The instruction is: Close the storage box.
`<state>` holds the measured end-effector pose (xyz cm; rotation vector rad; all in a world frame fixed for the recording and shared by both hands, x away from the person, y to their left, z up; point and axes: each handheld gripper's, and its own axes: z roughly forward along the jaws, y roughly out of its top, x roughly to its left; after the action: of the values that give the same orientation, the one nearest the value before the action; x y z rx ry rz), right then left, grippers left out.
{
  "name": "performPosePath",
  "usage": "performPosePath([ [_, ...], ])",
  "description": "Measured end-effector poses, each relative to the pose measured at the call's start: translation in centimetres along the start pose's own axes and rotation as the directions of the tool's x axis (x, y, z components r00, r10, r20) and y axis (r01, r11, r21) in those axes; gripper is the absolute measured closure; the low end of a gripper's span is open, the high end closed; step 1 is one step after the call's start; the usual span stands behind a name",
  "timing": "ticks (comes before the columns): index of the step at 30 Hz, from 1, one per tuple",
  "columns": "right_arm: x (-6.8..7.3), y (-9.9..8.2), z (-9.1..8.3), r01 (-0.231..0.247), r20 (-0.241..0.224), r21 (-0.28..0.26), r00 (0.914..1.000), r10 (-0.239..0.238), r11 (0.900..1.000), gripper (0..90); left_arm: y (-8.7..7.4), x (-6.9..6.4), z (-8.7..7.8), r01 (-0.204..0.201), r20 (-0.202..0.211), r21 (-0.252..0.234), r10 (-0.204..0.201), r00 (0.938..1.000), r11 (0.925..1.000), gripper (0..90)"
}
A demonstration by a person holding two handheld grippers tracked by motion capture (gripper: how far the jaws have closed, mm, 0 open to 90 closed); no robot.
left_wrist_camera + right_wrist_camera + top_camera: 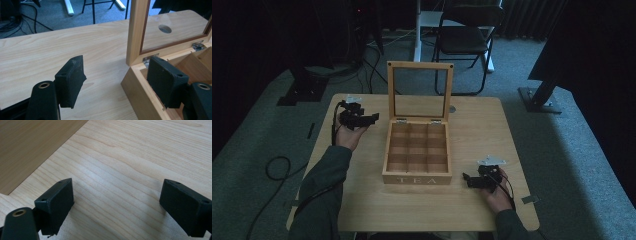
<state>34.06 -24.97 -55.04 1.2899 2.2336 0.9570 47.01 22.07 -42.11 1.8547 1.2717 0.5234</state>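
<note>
From above, the wooden tea box (417, 150) sits mid-table with its glass lid (419, 90) upright; the left gripper (373, 118) hovers left of the box's hinge end, the right gripper (466, 179) just right of its front corner. The left gripper view shows spread jaws with nothing between them, near the box's back corner. The right gripper view shows jaws released over bare table (120, 165) beside the box.

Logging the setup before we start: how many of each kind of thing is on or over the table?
Wooden tea box, lid open: 1
Handheld grippers, left gripper and right gripper: 2
Total: 3
</note>
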Motion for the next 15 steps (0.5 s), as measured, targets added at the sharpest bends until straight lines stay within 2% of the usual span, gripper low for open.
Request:
performPosePath([
  [12,0.0,0.0,0.0,0.000,0.000,0.000,1.0000,0.000,1.0000,11.6,1.4,0.7,1.1,0.021,0.005,-0.007,-0.021,0.9998,0.9997,29.4],
  [15,0.0,0.0,0.0,0.000,0.000,0.000,1.0000,0.000,1.0000,11.6,1.7,1.2,1.4,0.054,0.013,-0.015,-0.054,0.9985,0.9984,29.5],
])
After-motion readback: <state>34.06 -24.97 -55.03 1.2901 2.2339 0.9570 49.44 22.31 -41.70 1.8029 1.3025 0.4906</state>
